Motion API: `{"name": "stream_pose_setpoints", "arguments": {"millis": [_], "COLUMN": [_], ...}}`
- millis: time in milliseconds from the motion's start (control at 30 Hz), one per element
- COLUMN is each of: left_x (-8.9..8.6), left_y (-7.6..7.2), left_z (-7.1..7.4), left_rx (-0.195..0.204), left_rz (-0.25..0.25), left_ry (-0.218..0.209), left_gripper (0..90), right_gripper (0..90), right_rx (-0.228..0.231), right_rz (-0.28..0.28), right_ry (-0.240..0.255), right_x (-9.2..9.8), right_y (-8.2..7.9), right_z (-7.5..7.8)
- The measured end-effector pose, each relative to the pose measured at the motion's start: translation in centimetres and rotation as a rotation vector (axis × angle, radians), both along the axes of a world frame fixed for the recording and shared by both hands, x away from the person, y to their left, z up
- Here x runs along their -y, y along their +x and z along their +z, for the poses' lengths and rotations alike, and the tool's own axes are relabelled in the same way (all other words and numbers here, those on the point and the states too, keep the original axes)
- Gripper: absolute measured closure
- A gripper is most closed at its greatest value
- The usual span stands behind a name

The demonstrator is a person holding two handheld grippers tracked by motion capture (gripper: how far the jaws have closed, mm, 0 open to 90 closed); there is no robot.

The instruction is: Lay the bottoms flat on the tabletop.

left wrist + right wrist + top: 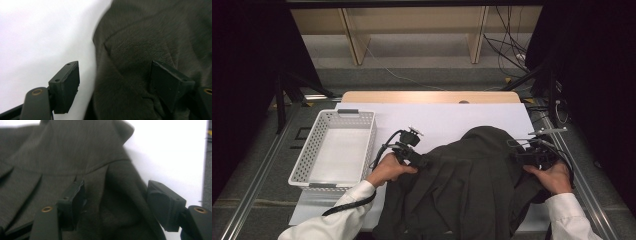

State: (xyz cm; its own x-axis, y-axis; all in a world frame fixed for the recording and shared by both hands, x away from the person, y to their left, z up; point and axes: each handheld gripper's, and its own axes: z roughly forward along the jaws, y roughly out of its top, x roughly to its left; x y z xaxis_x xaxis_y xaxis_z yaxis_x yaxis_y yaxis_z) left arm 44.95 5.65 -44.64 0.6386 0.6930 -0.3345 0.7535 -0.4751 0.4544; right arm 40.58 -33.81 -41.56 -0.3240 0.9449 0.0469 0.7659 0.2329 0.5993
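Both grippers [115, 82] [116, 205] gape wide, gripping nothing, over the dark garment [472, 185] beneath.

A dark olive-grey garment [472, 185] is seen spread in a loose heap over the near half of the white table cover; pleats or folds are drawn lengthwise down its middle; its far edge is rounded up into a hump; what may be a pocket seam is glimpsed, blurred, in the left gripper view.
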Motion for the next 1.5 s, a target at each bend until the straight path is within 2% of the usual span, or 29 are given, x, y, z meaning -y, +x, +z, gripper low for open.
{"name": "stream_pose_setpoints", "arguments": {"millis": [33,67,167,233,300,333,400,500,533,567,600,633,667,700,733,800,900,967,1000,1033,1067,1100,1167,1267,1300,1400,1500], "left_x": [0.1,0.2,0.4,0.2,0.0,-0.2,-0.7,-1.5,-1.7,-2.0,-2.2,-2.5,-2.7,-2.7,-2.5,-1.8,-0.6,0.2,0.5,0.9,1.1,1.2,1.2,0.4,0.0,-1.5,-3.1], "left_y": [0.1,-0.1,-0.7,-0.9,-0.9,-0.8,-0.6,-0.7,-1.0,-1.3,-1.6,-1.9,-2.1,-2.2,-2.3,-2.5,-2.8,-3.4,-3.8,-4.2,-4.7,-5.0,-5.3,-5.3,-5.1,-4.4,-3.3], "left_z": [-0.5,-1.0,-1.4,-0.8,-0.1,0.4,1.7,4.3,5.7,6.8,7.8,8.5,8.9,8.8,8.4,6.6,3.0,0.4,-0.4,-1.1,-1.3,-1.3,-0.9,0.3,0.9,3.3,5.0], "left_rx": [-0.032,-0.04,0.019,0.045,0.06,0.079,0.111,0.203,0.272,0.329,0.385,0.417,0.421,0.409,0.377,0.303,0.207,0.148,0.133,0.135,0.145,0.156,0.142,0.118,0.117,0.171,0.216], "left_rz": [-0.008,-0.018,-0.03,-0.022,-0.023,-0.025,0.001,0.034,0.059,0.081,0.107,0.136,0.155,0.148,0.124,0.085,0.038,0.036,0.012,-0.013,-0.016,-0.012,-0.026,-0.041,-0.032,0.023,0.09], "left_ry": [-0.011,-0.02,0.014,-0.004,-0.021,-0.027,-0.06,-0.082,-0.082,-0.085,-0.102,-0.13,-0.155,-0.161,-0.144,-0.102,-0.038,-0.033,-0.014,0.006,0.013,0.015,0.011,-0.031,-0.048,-0.108,-0.135], "left_gripper": [27.2,33.7,57.4,72.6,76.5,77.2,78.4,78.7,78.7,78.7,78.6,78.3,77.8,77.5,76.4,72.9,67.0,62.3,60.5,58.7,57.3,56.2,51.6,46.2,43.9,40.9,40.7], "right_gripper": [33.4,34.4,44.9,56.6,69.8,76.0,84.4,86.9,87.1,87.1,87.1,87.2,87.2,87.2,87.1,87.0,86.9,86.8,86.8,86.8,86.8,86.8,86.8,86.7,86.4,85.1,84.3], "right_rx": [-0.012,-0.021,-0.039,-0.049,-0.045,-0.037,-0.014,0.067,0.096,0.144,0.19,0.234,0.27,0.298,0.31,0.298,0.23,0.182,0.154,0.132,0.107,0.09,0.061,0.036,0.032,0.027,0.015], "right_rz": [0.007,0.01,0.024,0.037,0.06,0.066,0.075,0.075,0.072,0.064,0.057,0.045,0.028,0.013,0.004,-0.002,-0.008,-0.008,-0.006,-0.002,-0.001,0.0,0.003,0.012,0.014,0.016,0.022], "right_ry": [-0.006,-0.018,-0.029,-0.039,-0.054,-0.058,-0.048,-0.04,-0.038,-0.04,-0.042,-0.043,-0.035,-0.032,-0.03,-0.055,-0.102,-0.126,-0.139,-0.145,-0.15,-0.156,-0.151,-0.163,-0.164,-0.161,-0.16], "right_x": [-0.1,-0.3,-0.7,-1.1,-1.5,-1.6,-1.6,-1.7,-1.8,-2.1,-2.2,-2.3,-2.4,-2.4,-2.4,-2.5,-2.3,-2.0,-1.6,-1.4,-1.1,-0.8,-0.5,-0.5,-0.6,-0.8,-0.7], "right_y": [0.1,0.1,0.2,0.2,0.2,0.2,0.3,0.5,0.6,0.6,0.6,0.6,0.7,0.7,0.8,0.9,1.2,1.4,1.4,1.3,1.2,1.1,0.8,0.5,0.5,0.5,0.5], "right_z": [-0.1,-0.3,-0.8,-1.2,-1.5,-1.4,-0.7,1.1,1.6,2.7,3.5,4.3,5.0,5.6,5.9,5.6,3.8,2.5,1.5,0.9,0.4,0.0,-0.7,-1.4,-1.4,-1.4,-1.5]}}
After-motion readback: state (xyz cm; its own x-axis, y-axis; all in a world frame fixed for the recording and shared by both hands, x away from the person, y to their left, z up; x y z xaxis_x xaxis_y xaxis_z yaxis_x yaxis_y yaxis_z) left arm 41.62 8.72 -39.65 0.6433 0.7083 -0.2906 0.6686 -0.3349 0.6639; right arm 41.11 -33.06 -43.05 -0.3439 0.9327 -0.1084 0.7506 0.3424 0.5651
